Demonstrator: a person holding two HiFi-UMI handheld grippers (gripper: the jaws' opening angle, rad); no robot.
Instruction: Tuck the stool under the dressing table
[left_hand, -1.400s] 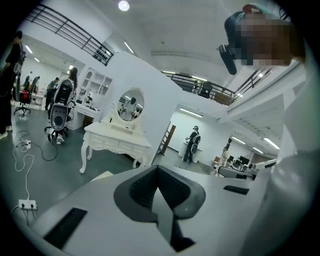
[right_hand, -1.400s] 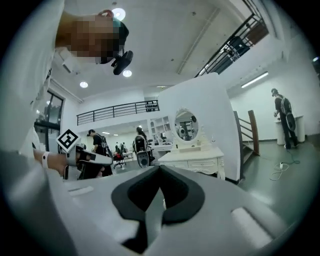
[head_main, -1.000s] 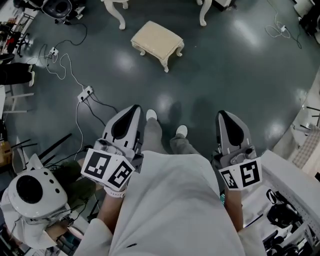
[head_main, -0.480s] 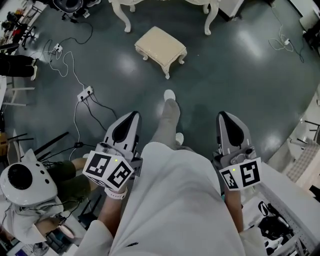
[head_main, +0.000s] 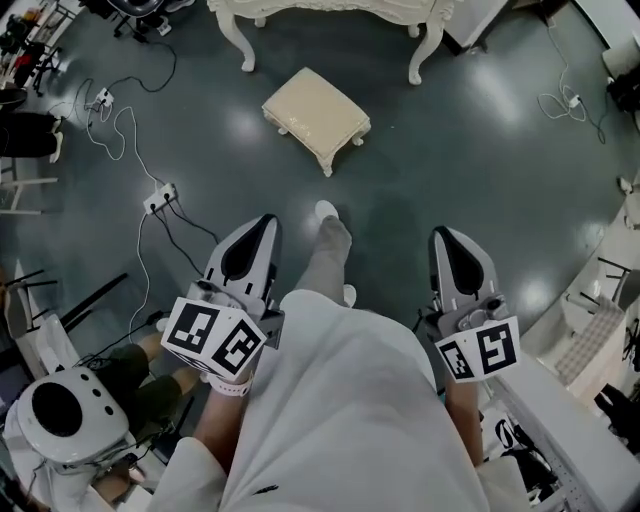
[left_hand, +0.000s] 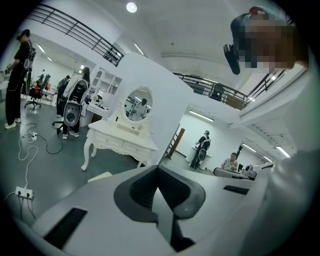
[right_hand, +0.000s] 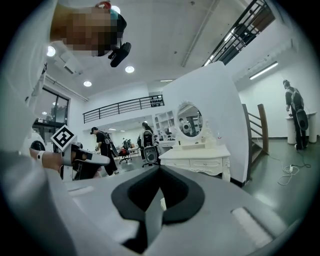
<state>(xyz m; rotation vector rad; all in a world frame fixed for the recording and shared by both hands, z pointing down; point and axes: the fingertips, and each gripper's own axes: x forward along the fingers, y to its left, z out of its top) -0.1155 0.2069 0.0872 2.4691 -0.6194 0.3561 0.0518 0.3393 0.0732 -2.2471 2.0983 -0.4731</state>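
The cream cushioned stool (head_main: 315, 115) stands on the dark floor, just in front of the white dressing table (head_main: 330, 12), whose carved legs show at the top edge. It is not under the table. My left gripper (head_main: 256, 232) and right gripper (head_main: 452, 245) are held out at waist height, well short of the stool, both shut and empty. In the left gripper view, past the shut left gripper (left_hand: 157, 169), the dressing table (left_hand: 122, 141) with its oval mirror stands ahead, with the stool (left_hand: 100, 176) low before it. The right gripper view shows the same dressing table (right_hand: 197, 156) beyond the shut right gripper (right_hand: 160, 171).
A power strip with cables (head_main: 158, 197) lies on the floor at left. A person with a white round device (head_main: 58, 418) sits at lower left. A white bench (head_main: 570, 395) runs along the right. My leg (head_main: 330, 250) steps between the grippers. People stand in the background.
I have stepped forward: the stool has slid nearer in view and the dressing table's front edge has come in at the top. Both grippers stay shut and empty.
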